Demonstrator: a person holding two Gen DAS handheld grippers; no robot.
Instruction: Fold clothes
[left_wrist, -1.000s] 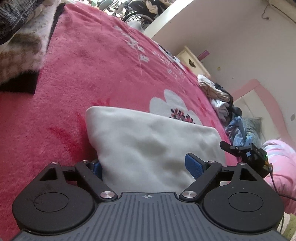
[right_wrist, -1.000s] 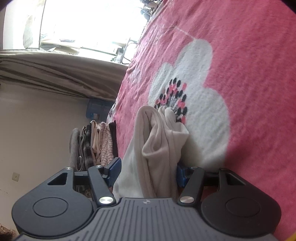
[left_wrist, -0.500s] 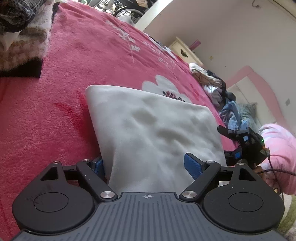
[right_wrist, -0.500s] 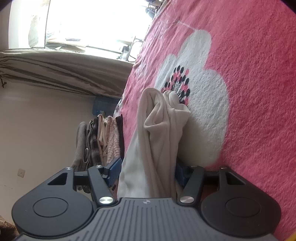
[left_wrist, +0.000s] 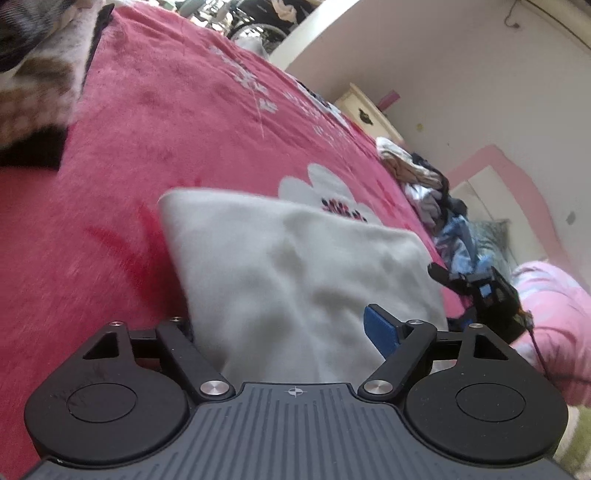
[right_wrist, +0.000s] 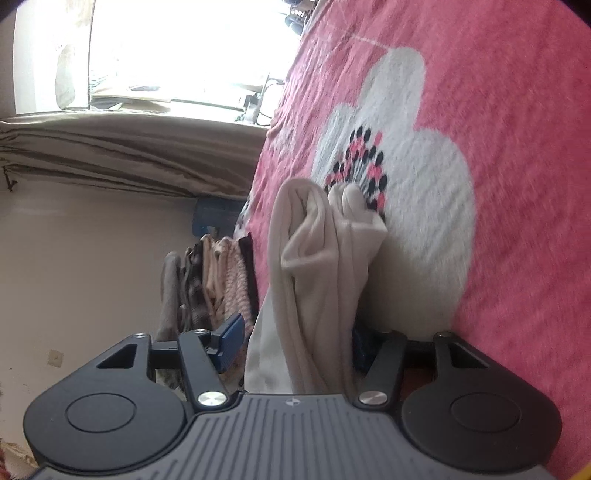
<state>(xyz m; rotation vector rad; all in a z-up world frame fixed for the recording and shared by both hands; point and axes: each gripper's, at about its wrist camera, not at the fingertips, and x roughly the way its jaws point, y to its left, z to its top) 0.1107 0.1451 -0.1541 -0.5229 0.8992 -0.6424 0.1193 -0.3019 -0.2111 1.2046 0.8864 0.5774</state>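
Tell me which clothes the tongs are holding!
The folded cream fleece garment on the pink flowered blanket, held between both tongs. The neat stack of folded clothes and the messy pile lie apart, untouched.

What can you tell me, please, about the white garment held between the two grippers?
The white garment is a soft, fleecy-looking cream cloth, folded into a thick rectangle with layered, rounded fold edges visible in the right wrist view. It sits above the pink flowered blanket. The left gripper and right gripper each have it between their fingers at opposite ends.
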